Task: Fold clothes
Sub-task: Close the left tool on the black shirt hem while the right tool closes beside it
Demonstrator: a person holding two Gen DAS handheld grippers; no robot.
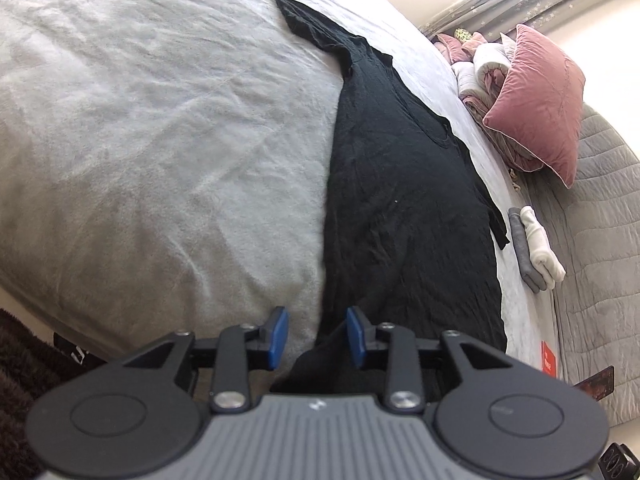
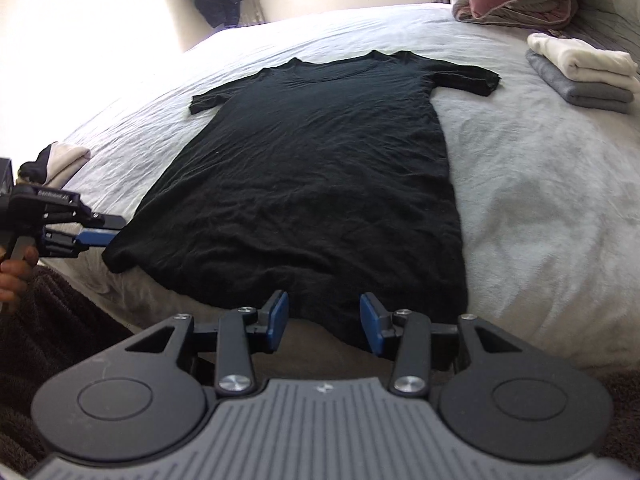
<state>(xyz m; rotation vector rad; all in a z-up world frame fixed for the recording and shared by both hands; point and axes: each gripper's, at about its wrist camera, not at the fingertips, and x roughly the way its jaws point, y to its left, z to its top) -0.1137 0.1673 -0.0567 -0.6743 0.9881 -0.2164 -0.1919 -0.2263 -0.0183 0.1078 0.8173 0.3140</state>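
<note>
Left wrist view, left to right: dark shaggy fabric (image 1: 16, 360) at the lower edge, then a broad stretch of pale grey bed cover (image 1: 140, 140), creased. Left claw (image 1: 317, 336) low in the middle, blue pads standing apart, with the near corner of the black T-shirt (image 1: 400, 200) running up between them; no pad pressing on the cloth. T-shirt spread flat on the bed, reaching away from the claw with one sleeve at the far end and the other just beside a folded stack (image 1: 536, 248), white piece on grey. Further right, a pink cushion (image 1: 540, 100) leaning on bundled bedding, and a grey quilted cover (image 1: 600, 260) along the edge.

Right wrist view, left to right: a hand (image 2: 12, 276) on the handle of the left claw, blue fingers pointing at the T-shirt's lower left corner and just meeting it; from this side, cannot tell the gap. Behind it, a small heap of clothes (image 2: 60, 160) near the bed's edge. T-shirt lying flat in the middle of the bed, neckline far, hem near, both short sleeves spread out. Right claw (image 2: 324, 320) at the hem, pads apart, the hem's edge lying between them and hanging slightly over the bed's side; nothing clamped. Folded white-on-grey stack well right of the sleeve, cushion beyond it in the corner.
</note>
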